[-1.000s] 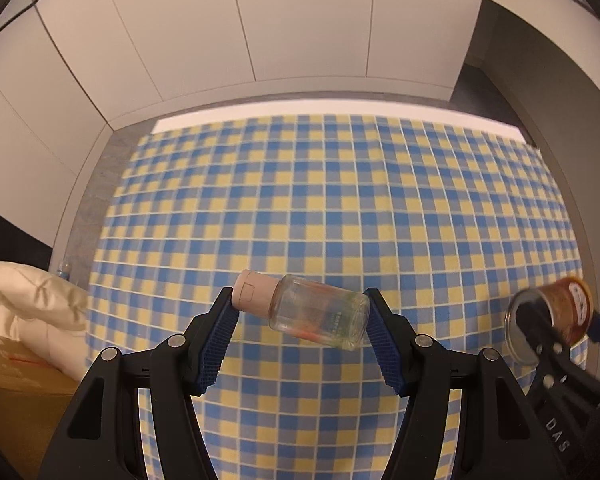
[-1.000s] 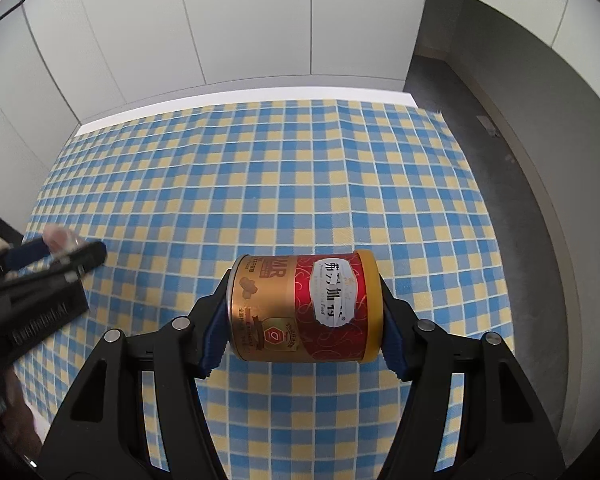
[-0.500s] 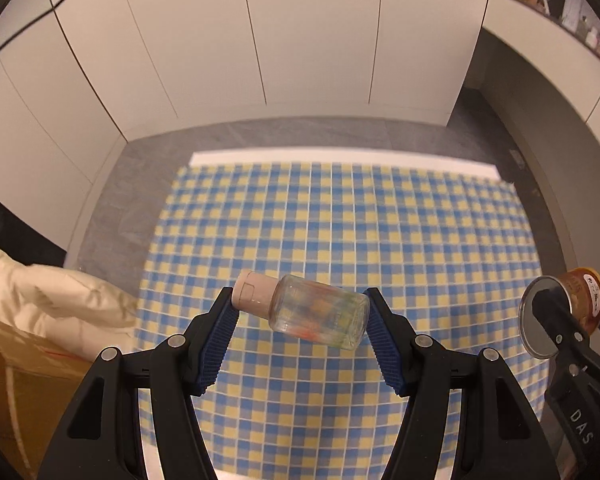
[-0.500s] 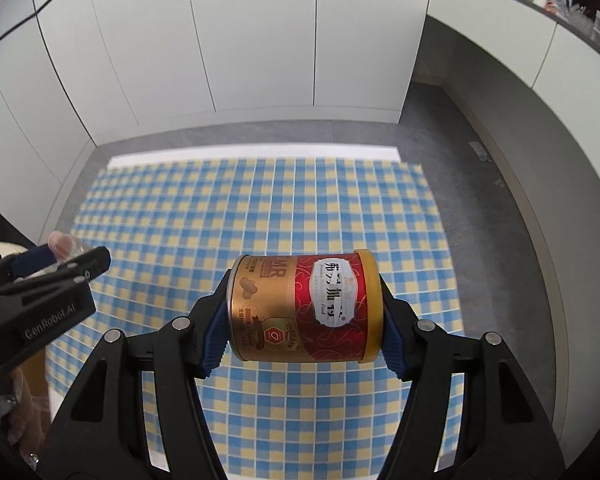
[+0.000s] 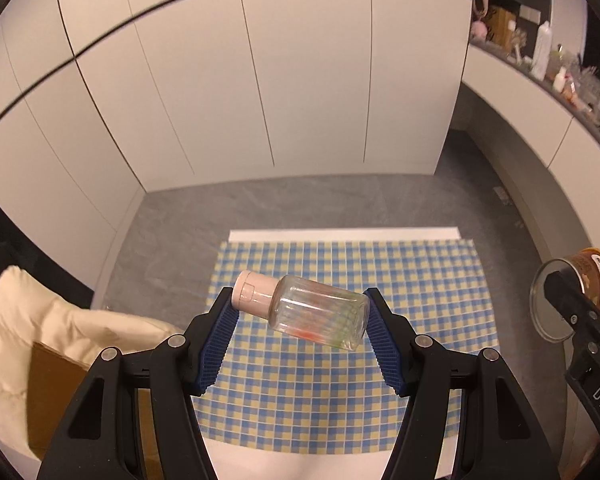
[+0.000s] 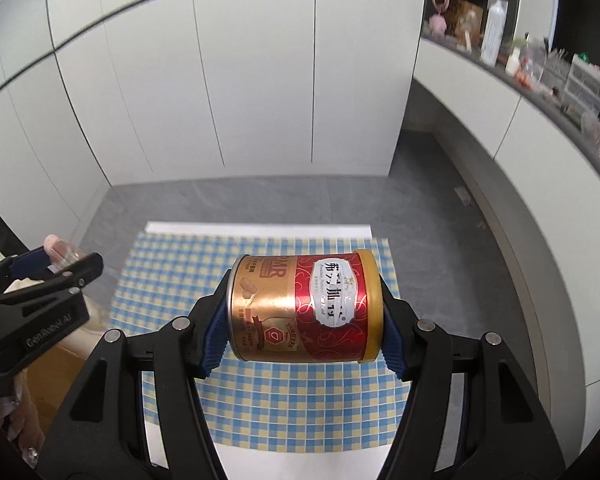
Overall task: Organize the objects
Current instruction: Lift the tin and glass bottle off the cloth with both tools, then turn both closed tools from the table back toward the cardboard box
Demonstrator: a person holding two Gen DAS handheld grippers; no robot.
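My left gripper (image 5: 300,316) is shut on a clear glass bottle (image 5: 320,312) with a pink cap, held sideways high above the blue-and-yellow checked tablecloth (image 5: 340,380). My right gripper (image 6: 304,312) is shut on a red-and-gold tin can (image 6: 306,308), held on its side, also high above the cloth (image 6: 292,392). The can shows at the right edge of the left wrist view (image 5: 588,280). The bottle's cap shows at the left edge of the right wrist view (image 6: 58,248).
White cabinet doors (image 5: 260,80) stand behind the table across a grey floor (image 5: 300,204). A cream cushion (image 5: 40,320) and a brown cardboard box (image 5: 56,396) lie left of the table. A cluttered counter shelf (image 6: 540,64) runs along the right.
Both grippers have risen well above the table with their objects still held. The tablecloth now looks much smaller and the floor and cabinets have come into view.
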